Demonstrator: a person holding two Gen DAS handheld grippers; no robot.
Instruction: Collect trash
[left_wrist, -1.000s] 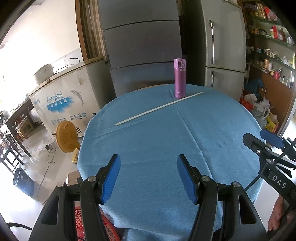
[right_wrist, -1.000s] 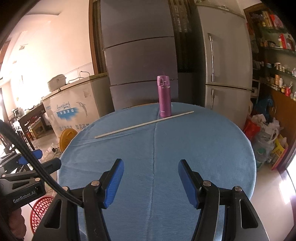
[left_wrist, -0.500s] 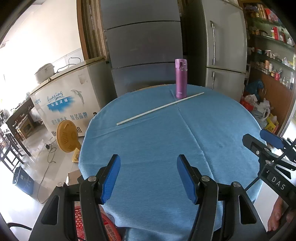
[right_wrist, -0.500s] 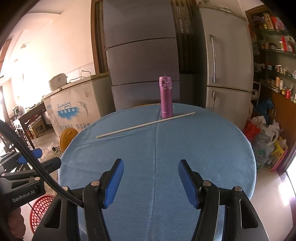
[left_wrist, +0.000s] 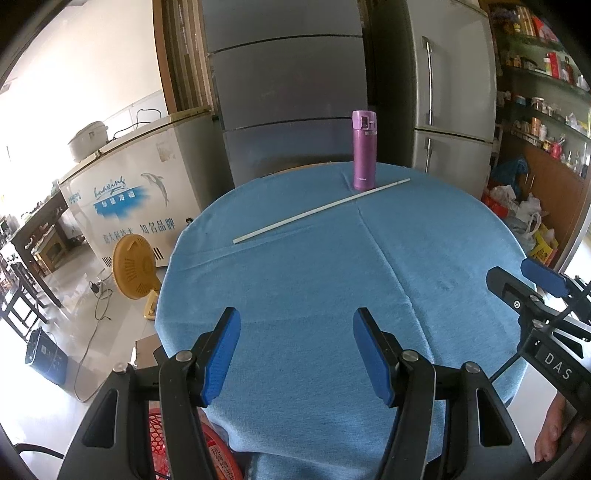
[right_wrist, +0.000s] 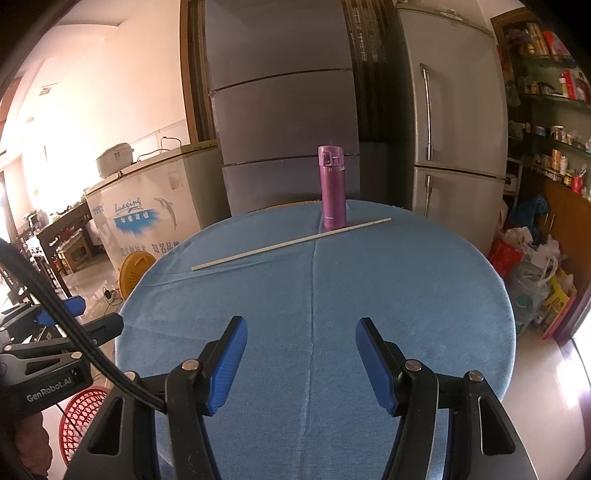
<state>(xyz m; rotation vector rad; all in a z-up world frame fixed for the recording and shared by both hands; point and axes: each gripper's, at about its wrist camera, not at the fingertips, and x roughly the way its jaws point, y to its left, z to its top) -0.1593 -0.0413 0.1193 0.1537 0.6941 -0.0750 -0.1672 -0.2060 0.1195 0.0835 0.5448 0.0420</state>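
A round table with a blue cloth (left_wrist: 332, 280) (right_wrist: 369, 295) carries a long thin white stick (left_wrist: 321, 211) (right_wrist: 291, 243) lying across its far half. A purple flask (left_wrist: 364, 149) (right_wrist: 332, 186) stands upright just behind the stick. My left gripper (left_wrist: 297, 350) is open and empty over the table's near edge. My right gripper (right_wrist: 301, 360) is open and empty over the near edge too. A red mesh basket (right_wrist: 79, 417) (left_wrist: 162, 435) sits on the floor below the table's near left side.
Grey fridges (left_wrist: 288, 85) stand behind the table. A white chest freezer (left_wrist: 136, 199) and a yellow fan (left_wrist: 135, 264) are at the left. Bags of clutter (right_wrist: 532, 269) and shelves (left_wrist: 546, 122) are at the right.
Both grippers have drifted slightly; the view of the table has shifted a little. Both grippers stay open and empty.
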